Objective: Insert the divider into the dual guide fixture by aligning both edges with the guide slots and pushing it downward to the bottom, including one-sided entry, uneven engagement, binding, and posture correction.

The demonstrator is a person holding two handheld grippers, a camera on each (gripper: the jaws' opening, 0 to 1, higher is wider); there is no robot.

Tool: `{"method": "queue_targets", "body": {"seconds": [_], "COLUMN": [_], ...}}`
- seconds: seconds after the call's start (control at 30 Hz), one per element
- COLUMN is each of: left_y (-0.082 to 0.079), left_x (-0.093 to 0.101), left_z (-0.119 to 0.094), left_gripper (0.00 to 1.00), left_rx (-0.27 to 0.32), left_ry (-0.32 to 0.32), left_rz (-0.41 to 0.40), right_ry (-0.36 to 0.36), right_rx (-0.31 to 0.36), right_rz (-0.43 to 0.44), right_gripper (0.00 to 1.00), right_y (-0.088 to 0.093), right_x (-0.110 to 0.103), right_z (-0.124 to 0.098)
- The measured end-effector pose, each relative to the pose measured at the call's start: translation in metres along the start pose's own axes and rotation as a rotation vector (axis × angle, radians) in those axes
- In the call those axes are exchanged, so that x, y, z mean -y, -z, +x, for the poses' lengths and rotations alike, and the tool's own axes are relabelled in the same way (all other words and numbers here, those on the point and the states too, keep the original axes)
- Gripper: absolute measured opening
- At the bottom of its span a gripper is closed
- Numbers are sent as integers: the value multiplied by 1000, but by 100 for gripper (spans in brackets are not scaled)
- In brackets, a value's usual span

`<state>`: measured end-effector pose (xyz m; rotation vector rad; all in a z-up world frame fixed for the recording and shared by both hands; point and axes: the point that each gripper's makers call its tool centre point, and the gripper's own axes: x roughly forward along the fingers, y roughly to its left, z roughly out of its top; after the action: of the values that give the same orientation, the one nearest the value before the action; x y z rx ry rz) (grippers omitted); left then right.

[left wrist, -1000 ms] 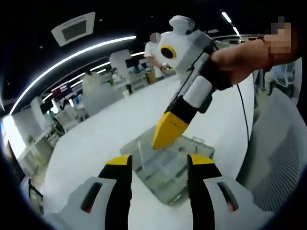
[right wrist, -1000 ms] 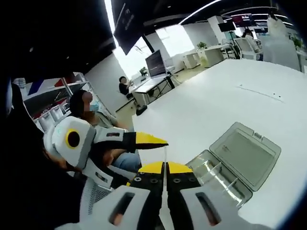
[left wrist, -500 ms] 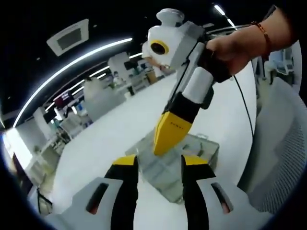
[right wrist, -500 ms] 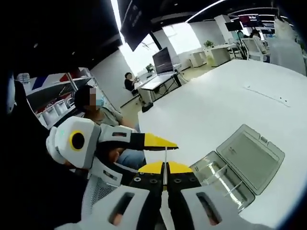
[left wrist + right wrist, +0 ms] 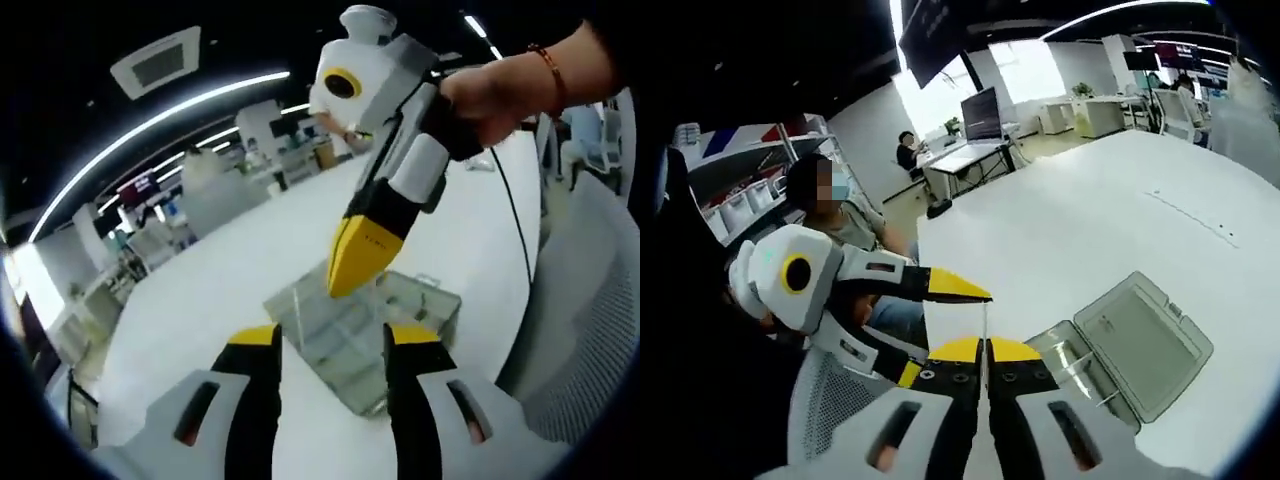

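Divider [image 5: 984,335], a thin clear sheet seen edge-on, is pinched between the shut jaws of the right gripper [image 5: 985,352], held up in the air near the open fixture [image 5: 1120,350], not in its slots. Fixture, a clear lidded box, lies on the white table [image 5: 1060,230]. Left gripper [image 5: 330,338] hovers near the fixture [image 5: 360,325], jaws apart, holding nothing. Right gripper's [image 5: 352,262] yellow tips point down over the fixture.
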<state>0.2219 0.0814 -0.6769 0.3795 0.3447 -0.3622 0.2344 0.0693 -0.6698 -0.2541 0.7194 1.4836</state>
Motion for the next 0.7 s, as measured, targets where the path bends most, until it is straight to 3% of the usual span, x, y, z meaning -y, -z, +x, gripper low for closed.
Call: {"method": "queue_targets", "body": {"seconds": [0.3, 0.53, 0.7], "left_y": [11, 14, 13], "left_x": [-9, -11, -12], "left_z": [-6, -11, -10], "left_gripper": [43, 45, 46], "left_rx": [-6, 0, 0], "left_ry": [-19, -23, -25], "left_rz": [-107, -143, -152], "right_ry": [19, 7, 5], "right_rx": [-71, -131, -148], "right_rz": [-156, -262, -291], "right_gripper": [0, 0, 0], "right_y": [6, 14, 17], "right_x": [15, 19, 22], "right_z": [13, 24, 28]}}
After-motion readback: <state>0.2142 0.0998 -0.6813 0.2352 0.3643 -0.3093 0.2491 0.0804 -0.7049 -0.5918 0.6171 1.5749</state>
